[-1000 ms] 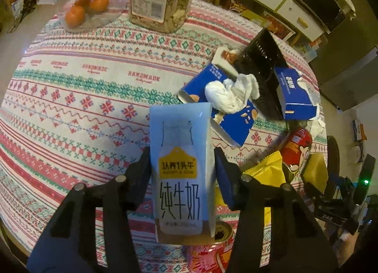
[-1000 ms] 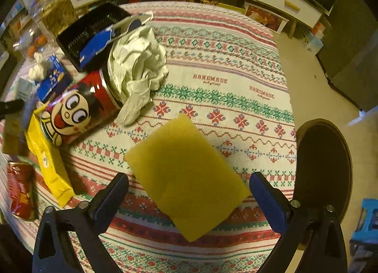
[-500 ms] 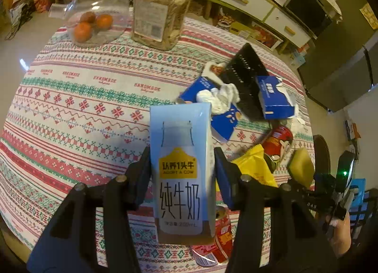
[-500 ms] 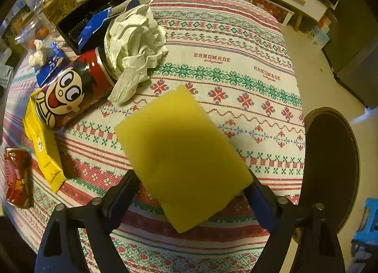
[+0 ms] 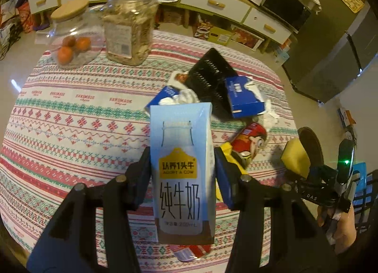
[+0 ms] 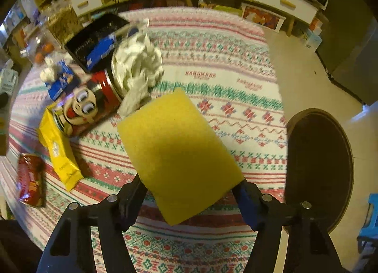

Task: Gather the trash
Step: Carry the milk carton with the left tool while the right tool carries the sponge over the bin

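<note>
Trash, assorted, on a round table [image 6: 236, 37] under a patterned cloth; entries by size. Black tray [image 5: 210, 77]: tipped near the cloth's centre in the left view, rigid, probably light; take by a rim. Milk carton [image 5: 183, 166]: upright and raised in the left gripper [image 5: 183, 171], whose pads are clamped on its two narrow sides at mid-height; stiff card, likely empty and crushable, so moderate squeeze. Yellow sponge [image 6: 179, 152]: lifted clear of the cloth in the right gripper [image 6: 189, 190], whose jaws have just been closing and now pinch its near edges; soft, very light, compresses and may flop or twist. Blue box [image 5: 243, 98]: lying on the tray's 3 o'clock side, torn card, light. Red cartoon can [image 6: 89, 105]: on its side at 10 o'clock of the sponge, smooth, apt to roll; grip across the body. Crumpled tissue [image 6: 139, 67]: at the can's mouth, limp. Yellow wrapper [image 6: 59, 152] and red packet [image 6: 30, 181]: 9 o'clock, flat, slippery film; pinch an edge.
</note>
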The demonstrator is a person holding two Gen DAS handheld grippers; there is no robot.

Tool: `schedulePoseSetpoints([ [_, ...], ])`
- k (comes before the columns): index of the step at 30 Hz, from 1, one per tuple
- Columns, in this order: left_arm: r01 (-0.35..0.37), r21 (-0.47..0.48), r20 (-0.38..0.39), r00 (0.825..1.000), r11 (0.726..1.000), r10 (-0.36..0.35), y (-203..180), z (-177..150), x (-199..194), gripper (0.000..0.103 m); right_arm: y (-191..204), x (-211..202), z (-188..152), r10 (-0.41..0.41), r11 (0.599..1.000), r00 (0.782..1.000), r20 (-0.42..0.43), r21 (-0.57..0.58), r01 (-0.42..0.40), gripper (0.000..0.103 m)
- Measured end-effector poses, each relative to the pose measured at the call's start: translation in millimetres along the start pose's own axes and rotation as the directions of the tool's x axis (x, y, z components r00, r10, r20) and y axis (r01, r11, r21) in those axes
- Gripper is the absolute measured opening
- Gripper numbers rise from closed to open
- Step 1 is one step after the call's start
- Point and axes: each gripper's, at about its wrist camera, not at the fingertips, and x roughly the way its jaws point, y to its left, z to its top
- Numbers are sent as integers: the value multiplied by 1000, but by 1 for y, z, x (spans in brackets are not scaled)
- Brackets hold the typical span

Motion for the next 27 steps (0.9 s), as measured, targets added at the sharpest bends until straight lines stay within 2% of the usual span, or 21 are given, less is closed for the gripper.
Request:
schedulePoseSetpoints([
  [5, 53, 28, 36, 998, 998, -54, -22, 4, -13, 52, -19, -29, 1, 6, 998, 998, 66, 59, -10, 70],
  [13, 138, 105, 59, 988, 985, -145, -75, 0, -19, 52, -70, -69, -25, -42, 988, 991, 126, 153, 22, 70],
  [18, 180, 163, 39, 981, 970, -189, -112, -11, -13, 52, -106, -79, -48, -80, 977, 989, 124, 205, 53, 70],
  [23, 242, 225, 6, 968, 944, -249, -152, -26, -8, 52, -141, -91, -69, -90, 962, 988, 129, 266, 53, 70],
  [27, 257, 289, -18, 965, 922, -263, -195, -37, 2, 52, -170, -97, -89, -108, 950, 986, 124, 305, 65, 70],
])
